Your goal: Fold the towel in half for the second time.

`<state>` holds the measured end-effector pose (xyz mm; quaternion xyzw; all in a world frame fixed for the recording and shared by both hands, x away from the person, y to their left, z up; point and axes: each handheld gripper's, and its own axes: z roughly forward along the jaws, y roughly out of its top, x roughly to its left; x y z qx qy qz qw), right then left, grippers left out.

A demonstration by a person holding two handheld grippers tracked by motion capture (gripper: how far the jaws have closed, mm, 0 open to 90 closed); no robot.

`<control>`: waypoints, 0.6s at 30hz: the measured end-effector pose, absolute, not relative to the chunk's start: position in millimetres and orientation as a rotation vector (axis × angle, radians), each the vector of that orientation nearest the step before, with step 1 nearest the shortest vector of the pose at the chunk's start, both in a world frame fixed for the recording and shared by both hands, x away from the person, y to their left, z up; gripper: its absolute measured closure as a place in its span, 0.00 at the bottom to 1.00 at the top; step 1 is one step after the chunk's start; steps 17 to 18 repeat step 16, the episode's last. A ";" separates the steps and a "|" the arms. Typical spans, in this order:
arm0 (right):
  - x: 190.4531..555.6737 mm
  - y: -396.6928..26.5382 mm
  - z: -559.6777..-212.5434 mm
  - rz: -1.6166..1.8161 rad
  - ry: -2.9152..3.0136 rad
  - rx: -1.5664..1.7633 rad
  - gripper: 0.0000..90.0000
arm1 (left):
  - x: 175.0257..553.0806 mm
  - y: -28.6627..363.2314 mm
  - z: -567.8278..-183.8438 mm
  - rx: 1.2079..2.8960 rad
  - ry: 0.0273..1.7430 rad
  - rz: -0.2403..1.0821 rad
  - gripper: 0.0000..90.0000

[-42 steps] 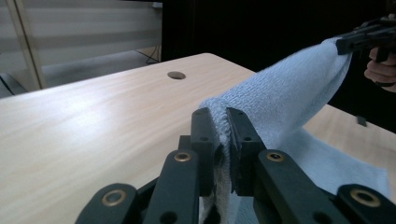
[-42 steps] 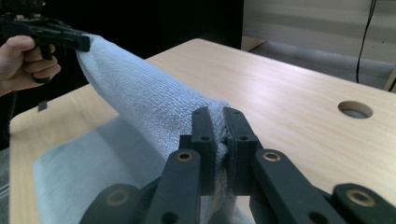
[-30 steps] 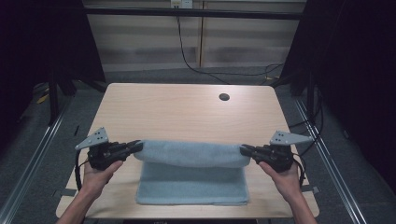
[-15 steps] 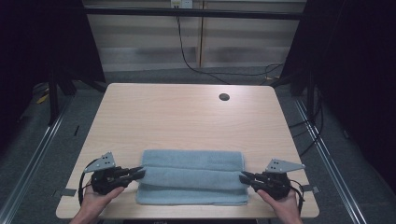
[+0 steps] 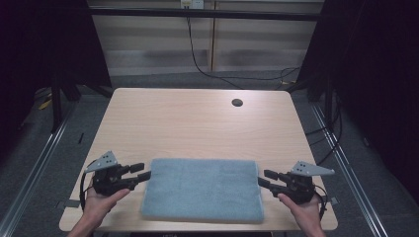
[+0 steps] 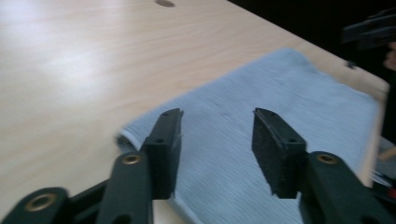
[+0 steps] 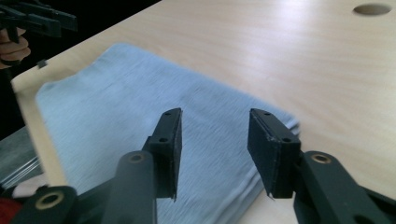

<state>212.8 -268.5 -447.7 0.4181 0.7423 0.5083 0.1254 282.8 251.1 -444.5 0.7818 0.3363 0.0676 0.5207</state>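
**Towel folded flat, both grippers let go**

Since the earlier frames, the towel (image 5: 201,189) has come down from a raised roll to lie flat in a fold at the near edge of the table (image 5: 197,118), and both hands have dropped to the towel's two ends. Jaws on my left gripper (image 5: 139,174) and right gripper (image 5: 265,177) have just been opening; they now stand spread, nothing pinched, the towel lying under and past them in both gripper views. I judge this fold done and the release in hand. Next move calls for backing off clear of the cloth, or re-pinching an end for another fold. Hard to tell: how many layers the towel has, and its near edge blurs in both gripper views.
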 end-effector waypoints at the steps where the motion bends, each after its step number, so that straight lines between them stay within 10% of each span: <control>1: 217.3 -268.7 -445.7 1.479 2.148 1.215 0.60 | 289.1 250.2 -443.1 1.881 0.820 0.172 0.53; 18: 233.9 -299.3 -455.1 1.439 1.976 1.347 0.41 | 313.4 286.0 -478.4 1.858 1.033 0.268 0.26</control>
